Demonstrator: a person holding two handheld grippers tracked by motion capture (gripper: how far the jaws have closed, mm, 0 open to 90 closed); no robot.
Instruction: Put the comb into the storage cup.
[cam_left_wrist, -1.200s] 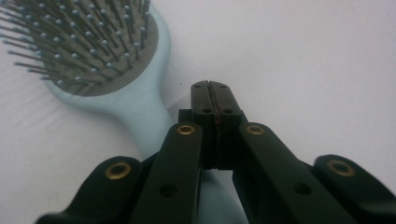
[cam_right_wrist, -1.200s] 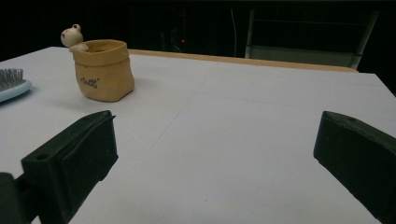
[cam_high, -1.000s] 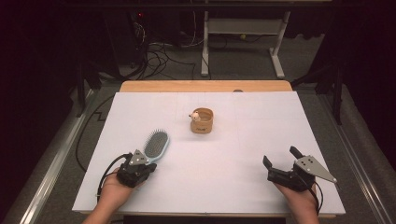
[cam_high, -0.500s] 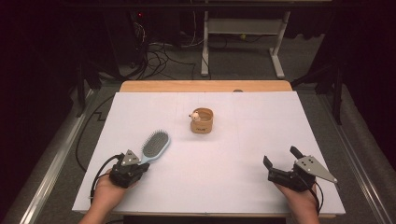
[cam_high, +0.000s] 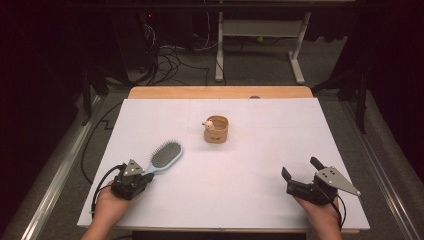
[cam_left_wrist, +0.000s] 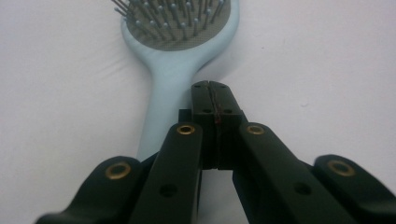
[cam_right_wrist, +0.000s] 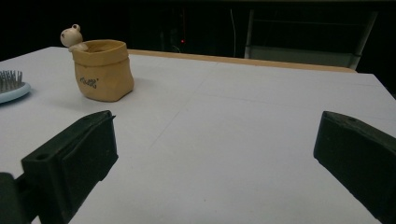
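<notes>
Down at the counter's (cam_high: 230, 165) near-left corner I'm pinching my left fingers (cam_left_wrist: 212, 88) closed beside the hairbrush (cam_high: 162, 157) handle, not around it, so lifting probably misses, right fingers (cam_high: 301, 171) gaping empty.

We are looking at a lab or test room: a table (cam_high: 150, 115) covered in plain white sheeting, a dark background, loose cables (cam_high: 172, 57) tangled on the grey floor (cam_high: 260, 62), and a bare white metal stand (cam_high: 257, 37) parked behind the table.
</notes>
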